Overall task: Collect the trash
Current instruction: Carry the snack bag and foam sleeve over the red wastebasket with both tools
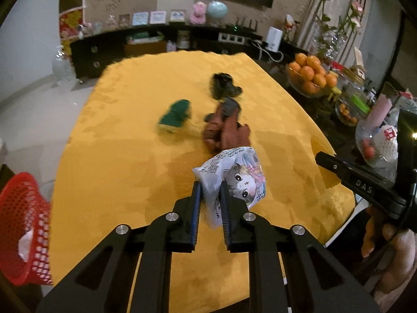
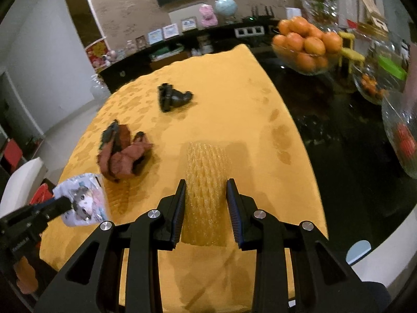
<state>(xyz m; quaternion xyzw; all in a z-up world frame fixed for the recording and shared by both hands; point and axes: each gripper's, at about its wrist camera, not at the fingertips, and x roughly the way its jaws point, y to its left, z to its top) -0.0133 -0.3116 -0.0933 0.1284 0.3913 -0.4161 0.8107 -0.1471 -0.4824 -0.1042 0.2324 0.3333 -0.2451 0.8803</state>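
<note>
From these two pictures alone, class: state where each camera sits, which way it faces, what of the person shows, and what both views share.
Left wrist: on the left gripper, facing down along the yellow tablecloth; it grips a cat-print wrapper; a hand shows at right.
Right wrist: on the right gripper, facing the same cloth; it grips a yellow foam net.
Shared: wrapper, brown scrap, black scrap, oranges.

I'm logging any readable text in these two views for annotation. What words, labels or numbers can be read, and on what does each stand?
"DAS": on the side of the right gripper, seen from the left wrist.
Small print on the cat-picture wrapper held in the left gripper: too small to read.
Pale lettering on the left gripper's body in the right wrist view: too blurred to read.
Framed cards on the dark sideboard: unreadable.
</note>
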